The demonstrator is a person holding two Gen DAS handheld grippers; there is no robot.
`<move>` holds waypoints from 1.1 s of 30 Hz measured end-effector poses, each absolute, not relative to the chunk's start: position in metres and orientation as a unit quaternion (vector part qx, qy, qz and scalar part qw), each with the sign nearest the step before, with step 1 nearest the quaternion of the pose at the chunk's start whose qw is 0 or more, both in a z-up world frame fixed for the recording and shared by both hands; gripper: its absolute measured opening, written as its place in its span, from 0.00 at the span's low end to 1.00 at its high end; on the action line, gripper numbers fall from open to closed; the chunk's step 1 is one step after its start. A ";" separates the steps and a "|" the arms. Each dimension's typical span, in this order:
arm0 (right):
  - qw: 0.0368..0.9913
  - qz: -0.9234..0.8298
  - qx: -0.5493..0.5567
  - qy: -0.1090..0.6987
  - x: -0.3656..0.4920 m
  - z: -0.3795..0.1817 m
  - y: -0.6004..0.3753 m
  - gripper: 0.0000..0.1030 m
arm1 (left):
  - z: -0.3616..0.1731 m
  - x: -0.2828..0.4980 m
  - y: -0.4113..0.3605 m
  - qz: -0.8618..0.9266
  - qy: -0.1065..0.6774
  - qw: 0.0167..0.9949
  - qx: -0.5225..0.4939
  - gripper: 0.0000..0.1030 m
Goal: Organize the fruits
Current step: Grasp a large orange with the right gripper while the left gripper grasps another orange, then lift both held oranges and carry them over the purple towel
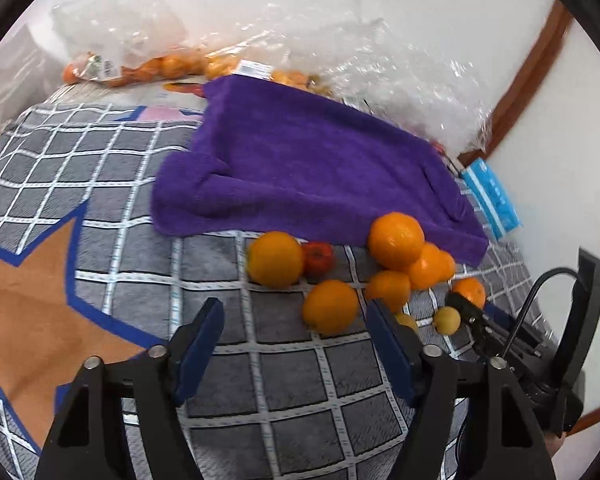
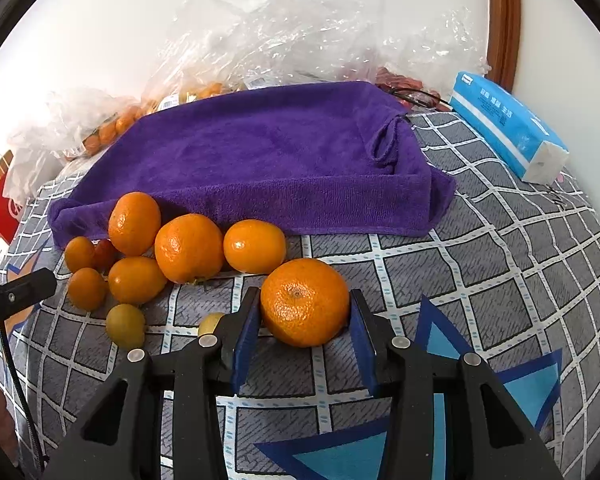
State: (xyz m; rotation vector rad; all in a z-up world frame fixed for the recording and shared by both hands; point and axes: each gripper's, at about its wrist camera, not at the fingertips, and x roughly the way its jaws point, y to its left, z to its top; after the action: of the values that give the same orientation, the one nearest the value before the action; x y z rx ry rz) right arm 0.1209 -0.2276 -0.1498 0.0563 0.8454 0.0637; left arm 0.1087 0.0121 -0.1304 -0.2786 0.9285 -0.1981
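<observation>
A purple towel (image 2: 260,160) lies spread on the checked bedcover (image 2: 500,264); it also shows in the left wrist view (image 1: 300,160). Several oranges (image 2: 188,248) and small yellow fruits (image 2: 126,325) sit in a loose group in front of it. My right gripper (image 2: 305,308) has its blue pads on both sides of a large orange (image 2: 304,300). My left gripper (image 1: 294,320) is open and empty, just short of an orange (image 1: 330,306). A small red fruit (image 1: 318,258) lies beside another orange (image 1: 275,259). The right gripper shows at the right of the left wrist view (image 1: 468,308).
Clear plastic bags with small oranges (image 2: 112,128) lie behind the towel by the wall. A blue tissue pack (image 2: 508,136) lies at the right by the wooden frame (image 2: 504,20). A red box (image 2: 0,196) stands at the far left.
</observation>
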 end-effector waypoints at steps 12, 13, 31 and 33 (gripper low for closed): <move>0.912 0.040 0.033 0.406 0.124 -0.151 -0.231 0.41 | -0.141 0.119 -0.008 -0.117 0.450 0.876 -0.131 0.39; 0.912 0.041 0.037 0.406 0.124 -0.151 -0.232 0.41 | -0.141 0.119 -0.009 -0.117 0.448 0.876 -0.131 0.32; 0.916 0.049 0.034 0.396 0.118 -0.150 -0.230 0.41 | -0.142 0.105 -0.001 -0.077 0.426 0.899 -0.066 0.31; 0.917 0.047 0.033 0.396 0.117 -0.151 -0.230 0.41 | -0.142 0.105 0.000 -0.079 0.422 0.901 -0.063 0.31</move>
State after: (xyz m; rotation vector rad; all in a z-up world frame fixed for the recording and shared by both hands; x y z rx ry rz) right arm 0.1170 -0.2299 -0.1506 0.0687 0.8141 0.0977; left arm 0.1051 0.0002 -0.1421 -0.1301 0.8734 -0.1639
